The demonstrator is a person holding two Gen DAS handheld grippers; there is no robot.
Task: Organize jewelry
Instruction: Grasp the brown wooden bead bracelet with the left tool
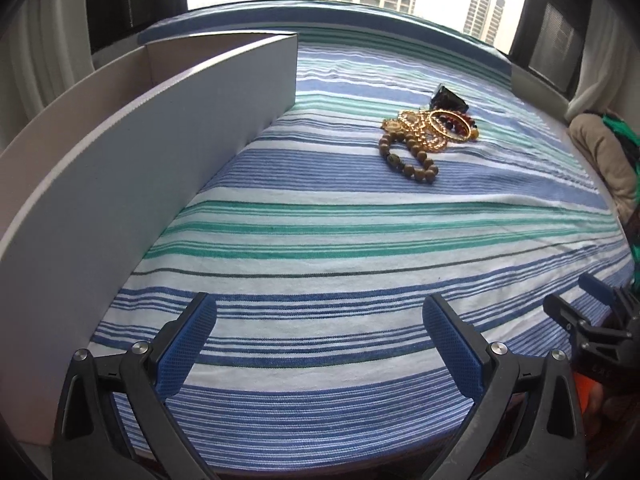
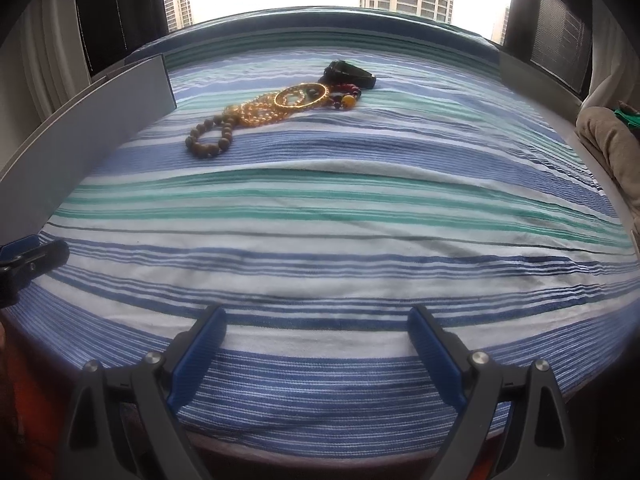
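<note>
A heap of jewelry lies on the striped cloth: a brown wooden bead bracelet, golden bead strands, a gold bangle, a strand of red and amber beads and a black bracelet. My left gripper is open, low over the cloth's near edge, far short of the heap. Open too, my right gripper is empty near the same edge. The right gripper's fingers show at the left wrist view's right side.
A long grey open box stands along the left of the blue, green and white striped cloth. A beige bundle lies at the right edge. A window with towers is behind.
</note>
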